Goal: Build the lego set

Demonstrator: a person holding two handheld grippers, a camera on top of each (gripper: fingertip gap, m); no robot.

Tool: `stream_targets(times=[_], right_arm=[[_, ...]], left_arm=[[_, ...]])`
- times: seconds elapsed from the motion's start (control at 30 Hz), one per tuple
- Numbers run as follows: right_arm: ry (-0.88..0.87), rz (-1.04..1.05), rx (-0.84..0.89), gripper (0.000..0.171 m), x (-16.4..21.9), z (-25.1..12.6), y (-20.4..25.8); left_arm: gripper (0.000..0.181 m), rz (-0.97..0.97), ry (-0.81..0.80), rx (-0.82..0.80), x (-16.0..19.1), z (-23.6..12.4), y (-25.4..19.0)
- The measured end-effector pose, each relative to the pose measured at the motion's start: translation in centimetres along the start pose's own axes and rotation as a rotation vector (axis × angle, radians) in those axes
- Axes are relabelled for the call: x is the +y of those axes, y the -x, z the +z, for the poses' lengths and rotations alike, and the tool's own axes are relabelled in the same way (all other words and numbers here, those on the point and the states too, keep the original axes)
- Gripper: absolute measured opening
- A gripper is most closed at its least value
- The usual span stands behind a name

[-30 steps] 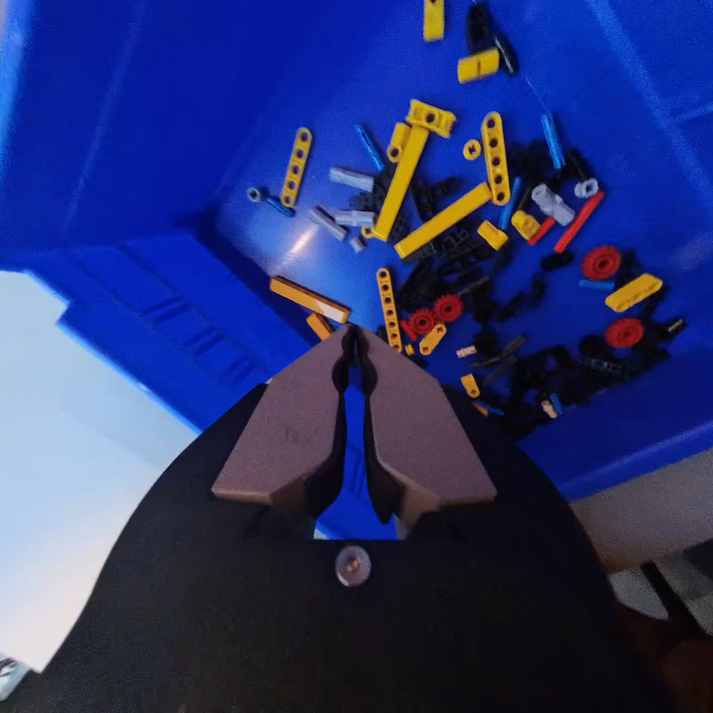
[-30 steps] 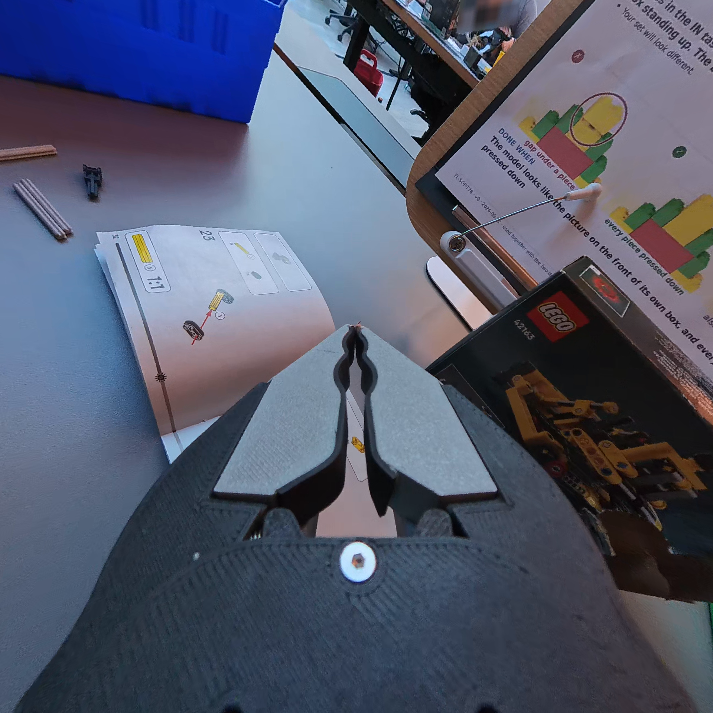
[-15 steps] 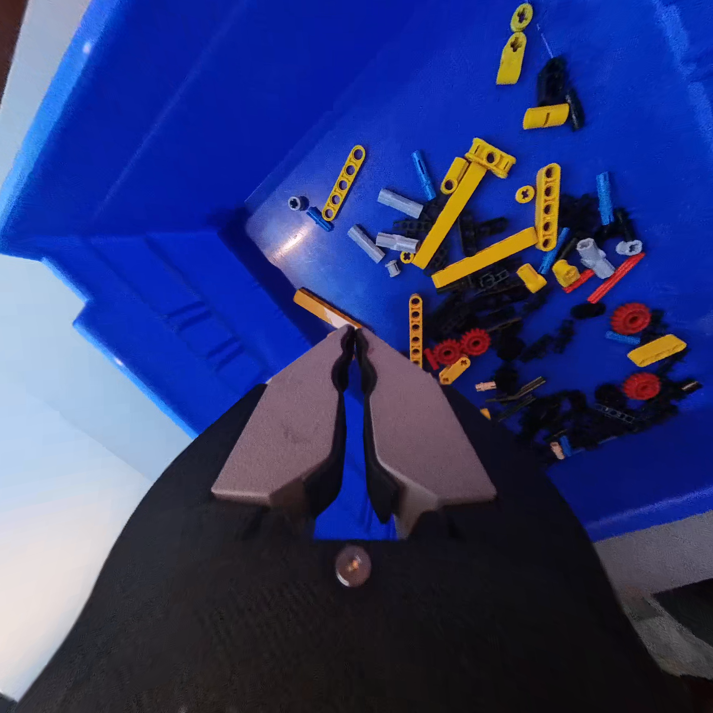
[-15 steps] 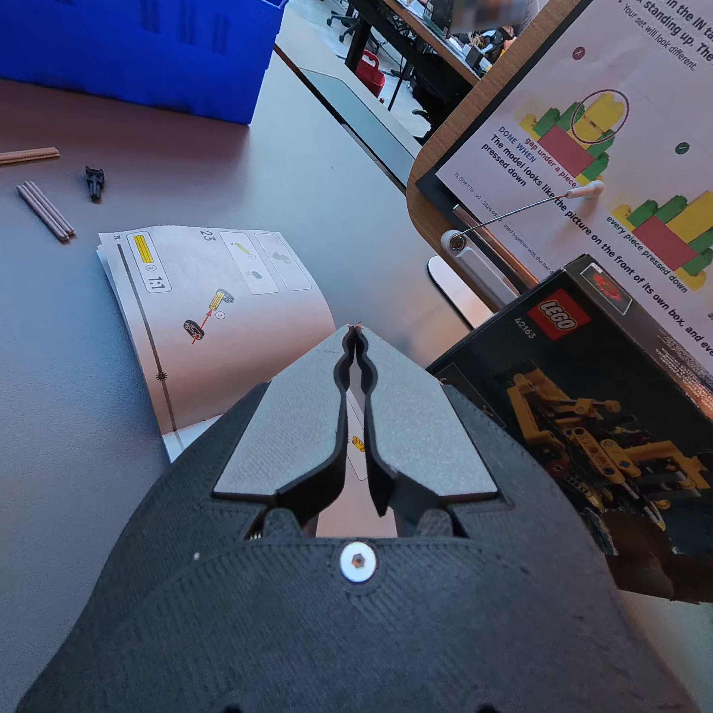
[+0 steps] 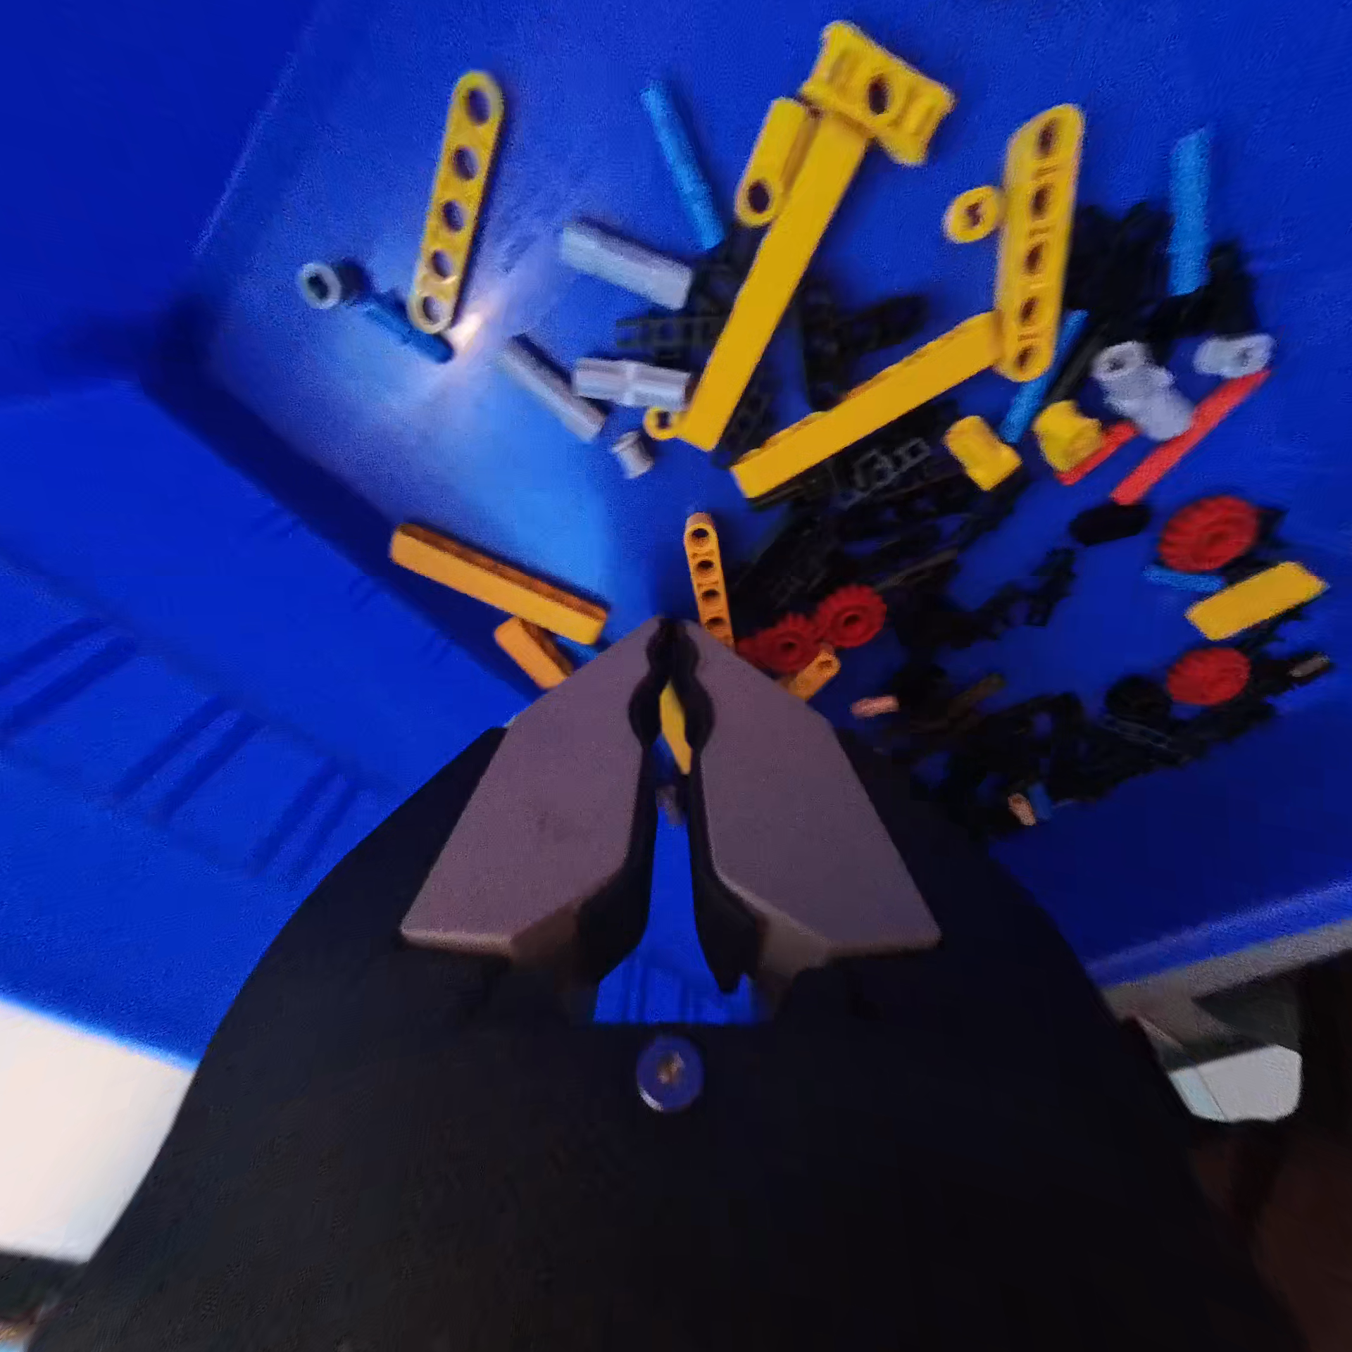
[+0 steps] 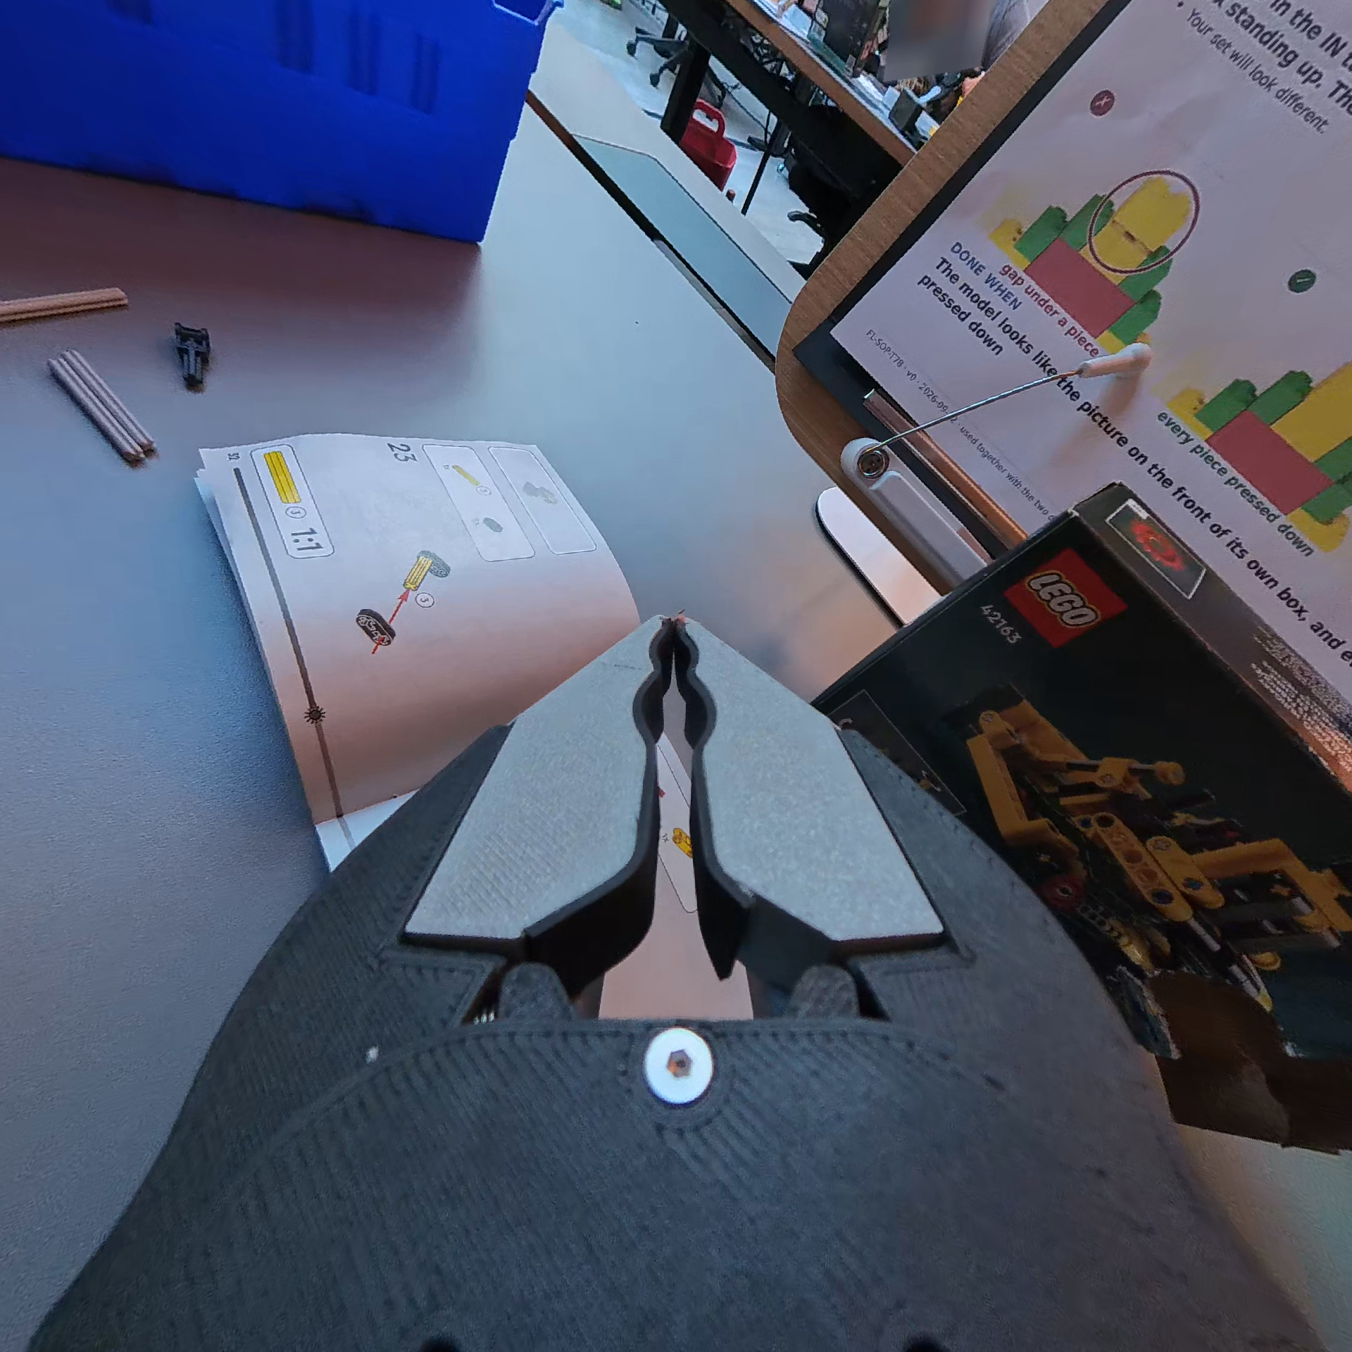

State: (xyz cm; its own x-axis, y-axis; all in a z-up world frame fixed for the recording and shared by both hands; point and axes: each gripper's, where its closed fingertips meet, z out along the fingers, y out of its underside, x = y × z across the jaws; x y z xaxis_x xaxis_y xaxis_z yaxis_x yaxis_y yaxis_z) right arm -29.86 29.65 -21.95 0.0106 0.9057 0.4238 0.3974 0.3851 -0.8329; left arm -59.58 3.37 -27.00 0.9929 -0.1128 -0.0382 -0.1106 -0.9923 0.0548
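Left gripper [image 5: 669, 636] is pinched closed, empty, over the blue bin [image 5: 219, 512] of loose lego parts [image 5: 841, 380]; open before descending, target one isolated yellow beam [image 5: 457, 212], avoid the black clump.

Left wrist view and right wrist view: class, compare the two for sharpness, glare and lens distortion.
Left wrist view: motion-blurred throughout, the loose pieces smeared, with a bright glare patch on the floor of the blue bin. Right wrist view: sharp, the booklet and box crisp, with a warm tint across the table; wide-angle bending shows at the edges.
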Motion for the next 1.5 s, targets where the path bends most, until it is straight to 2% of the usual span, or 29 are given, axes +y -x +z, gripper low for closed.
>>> stream_targets(times=[0.07, 0.17, 0.23, 0.37, 0.5, 0.67, 0.8, 0.9, 1.17, 1.5], right_arm=[[0.000, 0.000, -0.002, 0.000, 0.0, 0.0, 0.0], [-0.002, 0.001, -0.004, 0.000, 0.0, 0.0, 0.1], [-0.001, -0.001, -0.006, 0.000, -0.1, 0.0, 0.1], [0.003, -0.005, -0.009, 0.000, 0.0, 0.1, 0.2], [0.007, -0.011, -0.011, 0.000, 0.1, 0.1, 0.3], [0.015, -0.013, -0.010, 0.000, 0.2, 0.2, 0.3], [0.020, -0.015, -0.008, 0.000, 0.4, 0.3, 0.3], [0.033, -0.012, -0.019, 0.000, 0.6, 0.5, 0.4], [0.041, -0.028, -0.020, 0.000, 0.6, 0.6, 0.7], [0.043, -0.043, -0.026, 0.000, 0.6, 0.6, 0.9]], left_arm=[[0.000, 0.046, -0.055, 0.068, -1.0, -0.5, -1.8], [0.000, 0.022, -0.150, -0.046, -2.7, -2.0, -0.1], [0.000, 0.020, -0.219, 0.015, -3.8, -2.8, -1.0], [0.000, 0.037, -0.271, 0.001, -4.9, -3.2, -1.5], [0.000, 0.061, -0.286, 0.074, -6.0, -2.6, -3.7], [0.000, 0.109, -0.181, 0.086, -4.9, -1.0, -4.9], [0.000, 0.056, -0.110, -0.043, -2.9, -0.9, -1.9], [0.000, 0.016, -0.163, 0.004, -3.2, -2.1, -1.7], [0.000, -0.046, -0.310, -0.041, -3.0, -6.1, 0.6], [0.000, -0.051, -0.313, -0.050, -2.6, -6.4, 1.1]])
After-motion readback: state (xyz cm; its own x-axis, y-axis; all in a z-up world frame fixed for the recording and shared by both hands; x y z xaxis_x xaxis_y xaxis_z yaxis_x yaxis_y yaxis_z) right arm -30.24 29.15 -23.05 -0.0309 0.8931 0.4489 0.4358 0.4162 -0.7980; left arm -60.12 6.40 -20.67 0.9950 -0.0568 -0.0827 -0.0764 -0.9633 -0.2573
